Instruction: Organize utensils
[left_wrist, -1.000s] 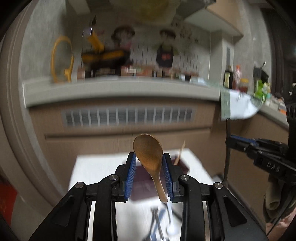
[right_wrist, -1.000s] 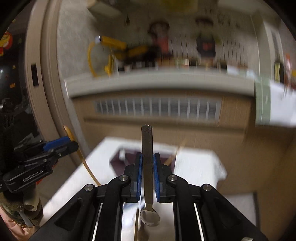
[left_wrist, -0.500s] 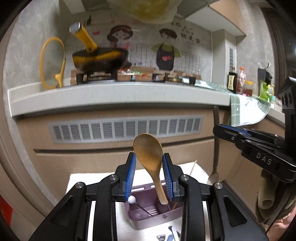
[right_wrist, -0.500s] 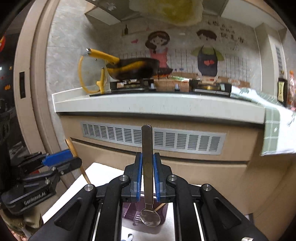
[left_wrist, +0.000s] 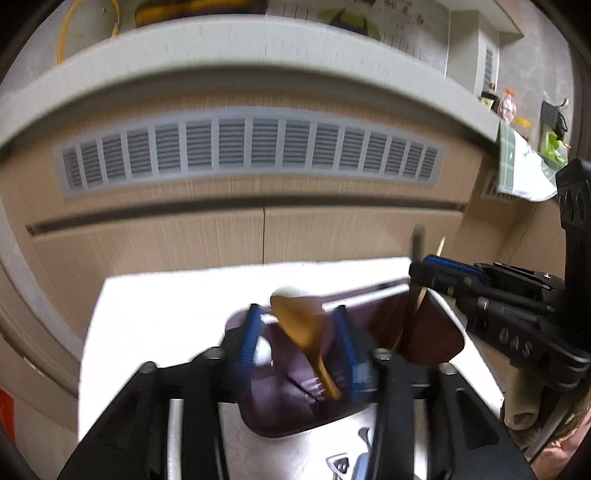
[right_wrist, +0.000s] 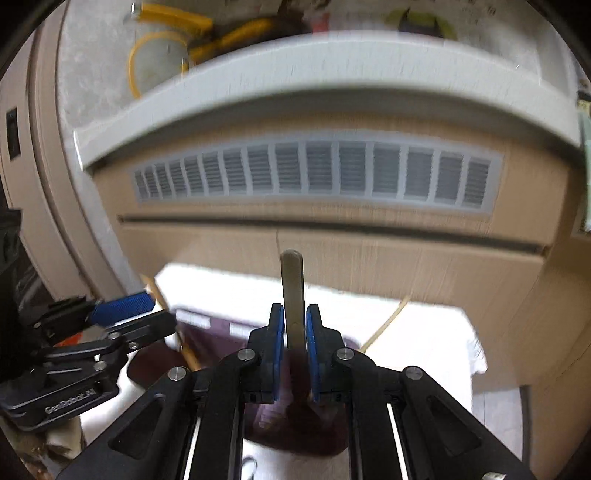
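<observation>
Both claws hang over the purple holder (left_wrist: 280, 410), which stands on the white table (left_wrist: 155, 306) in front of the wooden cabinet (left_wrist: 332, 229) with its long grey vent (left_wrist: 251, 147) under the pale counter (left_wrist: 258, 48). Left claw (left_wrist: 297, 345) holds a wooden spoon (left_wrist: 301, 325) between its blue pads, bowl end up and tilted away, handle slanting down into the holder's near compartment. A white-tipped rod (left_wrist: 364, 298) lies across the holder just behind the spoon, and thin wooden sticks (left_wrist: 421, 295) lean in the holder's right compartment. Right claw (right_wrist: 294, 345) is closed narrowly on a metal spoon (right_wrist: 292, 295) by its flat handle, which stands upright above the pads; the lower end is lost in blur over the holder (right_wrist: 295, 428). From the right camera the left claw (right_wrist: 133, 314) shows at the holder's left side, with a wooden stick (right_wrist: 384, 325) leaning out at the holder's far right. Both views are motion-blurred.
</observation>
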